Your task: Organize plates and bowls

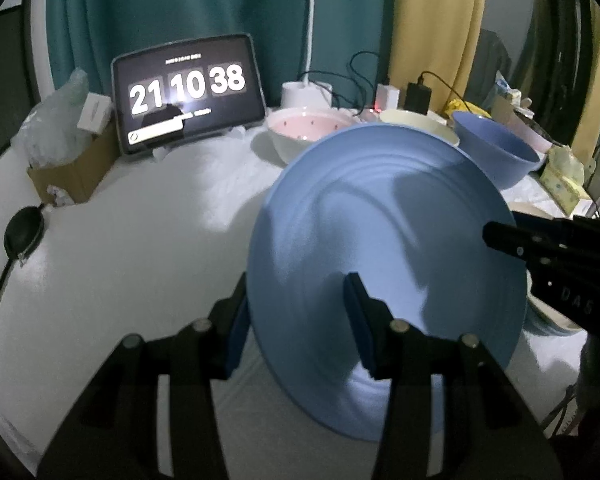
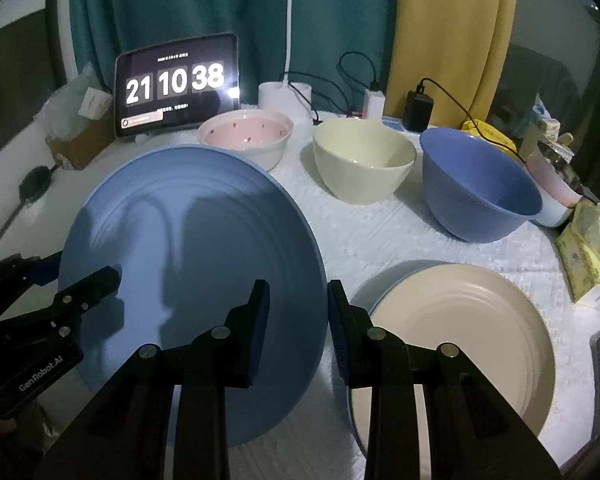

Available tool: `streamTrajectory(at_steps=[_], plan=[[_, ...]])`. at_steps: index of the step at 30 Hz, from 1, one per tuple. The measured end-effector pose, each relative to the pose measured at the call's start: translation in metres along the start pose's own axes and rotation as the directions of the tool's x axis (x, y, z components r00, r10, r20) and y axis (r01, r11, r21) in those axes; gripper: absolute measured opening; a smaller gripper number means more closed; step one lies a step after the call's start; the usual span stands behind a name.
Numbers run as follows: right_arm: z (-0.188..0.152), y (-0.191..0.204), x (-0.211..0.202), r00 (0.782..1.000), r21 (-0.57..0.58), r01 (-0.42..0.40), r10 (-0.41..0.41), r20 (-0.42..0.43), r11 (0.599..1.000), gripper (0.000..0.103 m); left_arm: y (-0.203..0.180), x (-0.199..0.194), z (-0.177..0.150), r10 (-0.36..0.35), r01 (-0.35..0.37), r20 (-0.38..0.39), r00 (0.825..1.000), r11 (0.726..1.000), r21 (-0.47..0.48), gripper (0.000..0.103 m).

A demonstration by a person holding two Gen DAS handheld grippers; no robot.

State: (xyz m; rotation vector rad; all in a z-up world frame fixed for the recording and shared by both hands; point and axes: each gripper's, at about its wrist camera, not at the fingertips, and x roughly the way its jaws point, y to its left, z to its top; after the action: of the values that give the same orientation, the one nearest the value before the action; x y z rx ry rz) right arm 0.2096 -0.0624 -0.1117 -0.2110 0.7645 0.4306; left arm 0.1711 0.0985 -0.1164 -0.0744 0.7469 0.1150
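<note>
Two grippers pinch the same blue plate (image 2: 188, 248), which hangs tilted above the white tablecloth (image 2: 380, 232). The left gripper (image 1: 296, 320) has its pads clamped over the plate's left rim, one finger above and one beneath. The right gripper (image 2: 298, 332) straddles the right rim in the same way, jaws closed on it. Just right of the blue plate lies a cream plate (image 2: 460, 320) stacked on another. Behind the blue plate stand three bowls in a row: a pink bowl (image 2: 246, 140) nearest, a cream bowl (image 2: 364, 160) beside it, a blue bowl (image 2: 476, 188) farthest right. A tablet clock (image 2: 176, 84) stands behind the blue plate.
</note>
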Motion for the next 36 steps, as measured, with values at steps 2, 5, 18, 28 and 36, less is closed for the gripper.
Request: streamTrajectory(at_steps=[2, 5, 18, 28, 36], plan=[[0.000, -0.002, -0.004, 1.000, 0.008, -0.006, 0.006, 0.010, 1.000, 0.032, -0.003, -0.003, 0.002, 0.002, -0.002, 0.010, 1.000, 1.000, 0.002, 0.046], [0.001, -0.006, -0.011, 1.000, 0.013, -0.009, 0.009, 0.025, 1.000, 0.032, -0.006, -0.008, 0.005, 0.002, -0.002, 0.022, 1.000, 1.000, 0.004, 0.046], [0.002, -0.027, -0.035, 0.997, 0.043, -0.011, 0.008, 0.076, 0.999, 0.032, -0.028, -0.028, 0.015, -0.007, 0.004, 0.072, 0.997, 0.999, 0.033, 0.046], [-0.005, -0.054, -0.043, 0.996, 0.088, 0.001, -0.008, 0.087, 0.996, 0.032, -0.057, -0.028, 0.020, -0.031, 0.025, 0.065, 0.997, 0.996, 0.085, 0.046], [-0.013, -0.079, -0.047, 0.996, 0.133, 0.016, -0.027, 0.088, 0.991, 0.032, -0.082, -0.023, 0.022, -0.051, 0.045, 0.048, 0.998, 0.991, 0.127, 0.046]])
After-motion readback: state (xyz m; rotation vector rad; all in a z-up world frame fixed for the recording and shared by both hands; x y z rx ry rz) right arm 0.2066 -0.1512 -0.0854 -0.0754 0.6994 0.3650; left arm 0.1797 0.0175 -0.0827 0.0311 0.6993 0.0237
